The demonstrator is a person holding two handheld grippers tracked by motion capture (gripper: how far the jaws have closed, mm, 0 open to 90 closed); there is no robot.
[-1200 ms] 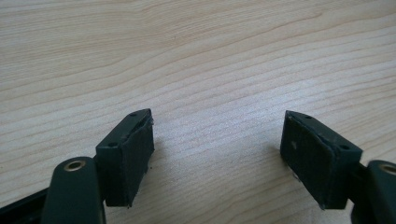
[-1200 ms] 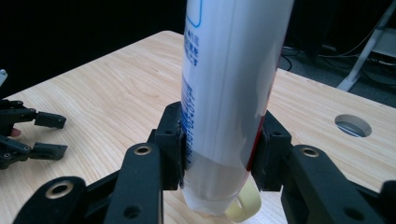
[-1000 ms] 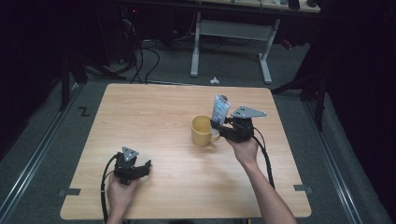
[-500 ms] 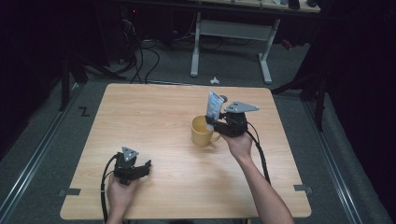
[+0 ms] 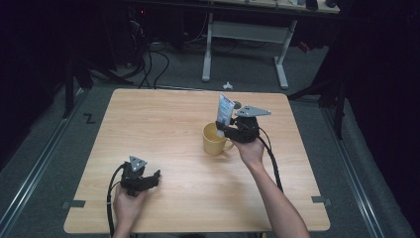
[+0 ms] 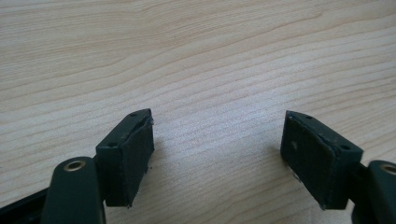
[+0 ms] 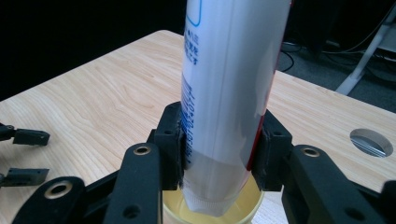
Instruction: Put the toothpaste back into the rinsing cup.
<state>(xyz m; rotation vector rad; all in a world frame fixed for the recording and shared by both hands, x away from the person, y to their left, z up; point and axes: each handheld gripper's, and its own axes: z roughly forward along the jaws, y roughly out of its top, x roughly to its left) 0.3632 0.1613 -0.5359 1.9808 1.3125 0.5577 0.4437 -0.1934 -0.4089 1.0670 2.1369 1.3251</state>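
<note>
Light wood table [image 5: 163, 124] in a dark room. My right claw [image 7: 219, 154] pinches the tube [image 7: 233, 84] upright, cap down over the mug [image 5: 214, 140]; my left claw [image 6: 219, 158] rests spread.

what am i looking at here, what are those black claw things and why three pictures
A person sits at a wooden table with a hand-held two-jaw gripper in each hand. The high view looks down from above. The other two pictures come from cameras riding on the grippers, looking along their black jaws. The left gripper rests low over bare wood, jaws open, holding nothing. The right gripper is shut on a white tube, held upright with its cap end down, just above the mouth of a yellow mug. The mug is the sole loose thing standing on the table.
</note>
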